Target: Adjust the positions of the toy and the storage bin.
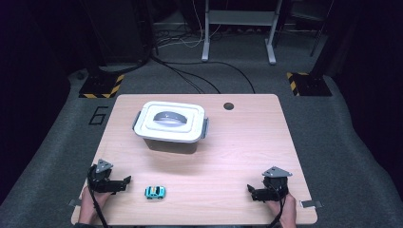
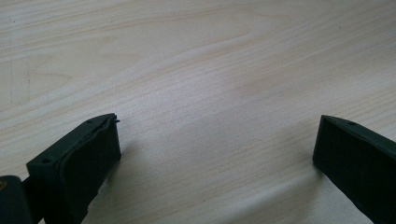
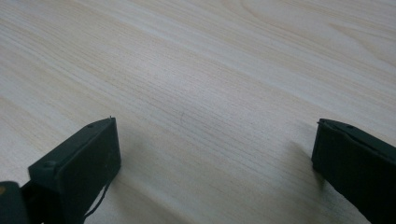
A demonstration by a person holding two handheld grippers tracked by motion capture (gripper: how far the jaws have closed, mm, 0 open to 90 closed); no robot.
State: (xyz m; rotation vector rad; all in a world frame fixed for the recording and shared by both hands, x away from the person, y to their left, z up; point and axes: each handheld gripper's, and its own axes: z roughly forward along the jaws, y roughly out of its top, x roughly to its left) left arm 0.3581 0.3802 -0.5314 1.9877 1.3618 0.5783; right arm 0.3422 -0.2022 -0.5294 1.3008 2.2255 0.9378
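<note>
A small turquoise toy car (image 1: 155,192) is seen at the lower left of the high view, resting on the wooden desk (image 1: 237,142). Just to its left, apart from it, the left tool (image 1: 124,182) is held with jaws spread wide and empty. At the lower right, the right tool (image 1: 252,191) is likewise held agape over bare wood. A white lidded box (image 1: 170,124) is placed in the upper middle of the desk.
</note>
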